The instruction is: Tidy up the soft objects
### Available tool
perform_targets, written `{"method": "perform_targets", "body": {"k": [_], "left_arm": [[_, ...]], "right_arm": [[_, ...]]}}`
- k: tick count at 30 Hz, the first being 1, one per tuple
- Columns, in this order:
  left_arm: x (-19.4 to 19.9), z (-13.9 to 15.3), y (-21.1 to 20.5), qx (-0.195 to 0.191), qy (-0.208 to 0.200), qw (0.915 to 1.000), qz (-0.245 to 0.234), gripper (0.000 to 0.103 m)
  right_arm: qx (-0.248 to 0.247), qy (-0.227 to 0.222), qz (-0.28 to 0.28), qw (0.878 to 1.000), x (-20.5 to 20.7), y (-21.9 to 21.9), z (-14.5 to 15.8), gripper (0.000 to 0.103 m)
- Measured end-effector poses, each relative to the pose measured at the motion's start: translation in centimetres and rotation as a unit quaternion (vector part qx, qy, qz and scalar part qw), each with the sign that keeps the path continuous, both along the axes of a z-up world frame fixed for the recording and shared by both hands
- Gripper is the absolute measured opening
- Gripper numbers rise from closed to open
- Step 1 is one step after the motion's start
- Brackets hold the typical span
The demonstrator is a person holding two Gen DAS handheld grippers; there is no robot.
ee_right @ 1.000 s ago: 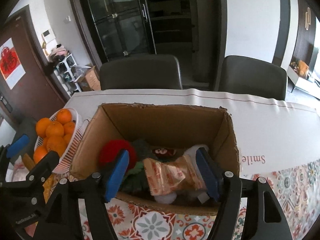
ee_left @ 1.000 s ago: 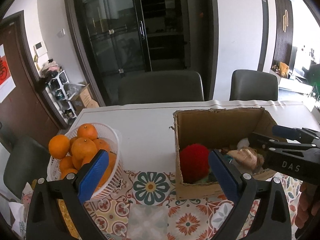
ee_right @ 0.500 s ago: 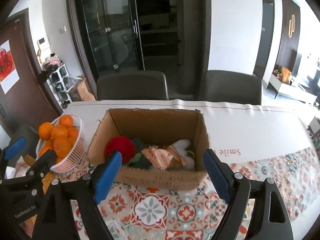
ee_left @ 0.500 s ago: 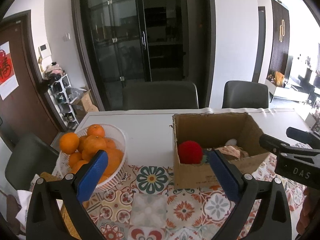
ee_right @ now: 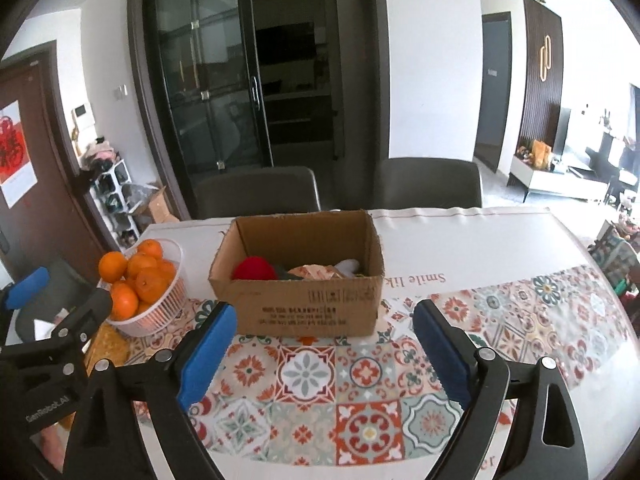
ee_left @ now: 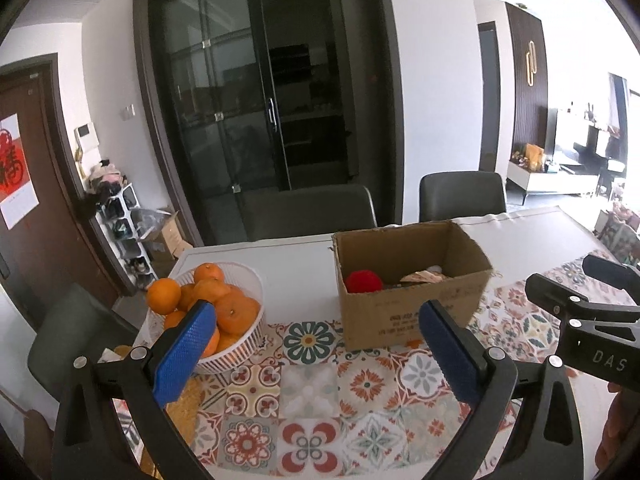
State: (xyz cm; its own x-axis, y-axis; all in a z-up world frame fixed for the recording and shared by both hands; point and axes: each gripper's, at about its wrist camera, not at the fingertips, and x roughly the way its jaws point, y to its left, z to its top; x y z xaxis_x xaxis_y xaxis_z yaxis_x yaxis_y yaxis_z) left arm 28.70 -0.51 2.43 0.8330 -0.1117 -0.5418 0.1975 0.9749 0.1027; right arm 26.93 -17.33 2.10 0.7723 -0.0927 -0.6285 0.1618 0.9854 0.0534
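Observation:
An open cardboard box stands on the table's patterned runner; it also shows in the left wrist view. Inside lie a red fuzzy ball, a crinkled snack packet, a white soft item and something dark. My right gripper is open and empty, held back from the box's near side. My left gripper is open and empty, to the left of the box and back from it. The right gripper's fingers show at the right edge of the left wrist view.
A white basket of oranges stands left of the box, also in the left wrist view. Two dark chairs stand behind the table. The patterned runner covers the near table; a white cloth covers the far part.
Both grippers have pulled back and up from the box, which now looks smaller and farther. The right gripper, earlier over the box's contents, is now clear of it. Both stay open.

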Motion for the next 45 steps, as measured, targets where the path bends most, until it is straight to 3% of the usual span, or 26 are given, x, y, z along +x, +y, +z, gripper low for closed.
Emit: {"method": "perform_targets", "body": {"k": [25,36,45], "left_arm": [[-17.8,2.5,-0.1,-0.024,-0.027,0.9993,-0.005,0.103],[-22.9,2.5,0.6,-0.020,-0.036,0.9992,-0.005,0.103],[-24.5,2.6,0.8,-0.024,-0.035,0.9991,-0.005,0.103]], "right_arm": [[-0.016,-0.046,0.011,0.999,-17.5,0.1,2.9,0.093],[-0.016,-0.054,0.011,0.998,-22.6,0.6,3.1,0.093],[-0.014,-0.053,0.013,0.998,-24.3,0.8,3.1,0.093]]}}
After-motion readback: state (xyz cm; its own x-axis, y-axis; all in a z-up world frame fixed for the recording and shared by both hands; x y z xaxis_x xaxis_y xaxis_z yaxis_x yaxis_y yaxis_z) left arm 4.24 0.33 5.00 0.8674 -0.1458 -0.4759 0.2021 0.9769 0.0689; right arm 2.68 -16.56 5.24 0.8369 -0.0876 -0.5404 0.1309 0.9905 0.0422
